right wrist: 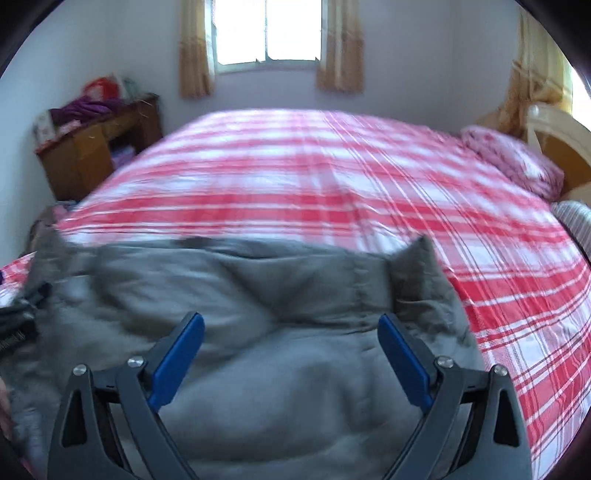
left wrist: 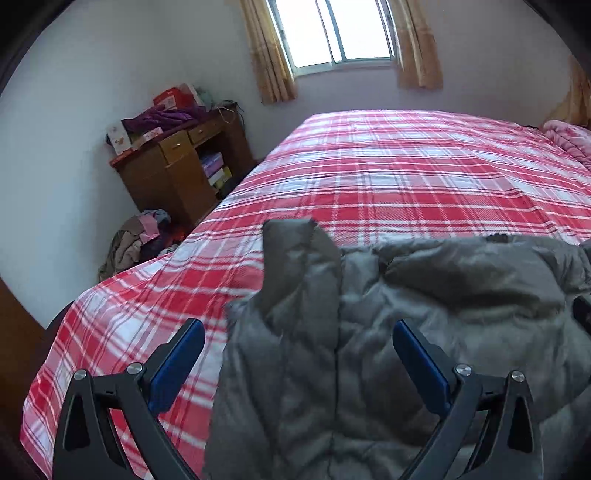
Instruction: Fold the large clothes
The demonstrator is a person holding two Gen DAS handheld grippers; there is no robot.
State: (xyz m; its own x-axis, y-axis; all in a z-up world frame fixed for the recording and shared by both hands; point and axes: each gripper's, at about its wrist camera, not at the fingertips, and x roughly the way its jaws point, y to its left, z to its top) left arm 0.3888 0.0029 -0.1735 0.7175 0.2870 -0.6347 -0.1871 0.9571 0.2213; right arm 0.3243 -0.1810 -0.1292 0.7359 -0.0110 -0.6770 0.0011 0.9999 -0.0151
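Note:
A grey padded jacket lies on the near part of the bed with the red and white plaid sheet. In the left wrist view a folded part of it sticks up at its left end. My left gripper is open above the jacket's left part, holding nothing. In the right wrist view the jacket fills the near foreground, and its right corner stands up. My right gripper is open above the jacket's right part, holding nothing. The right wrist view is blurred.
A wooden desk with purple clothes and boxes stands at the left wall. A clothes heap lies on the floor by it. A pink blanket and a headboard are at the bed's right end. A curtained window is behind.

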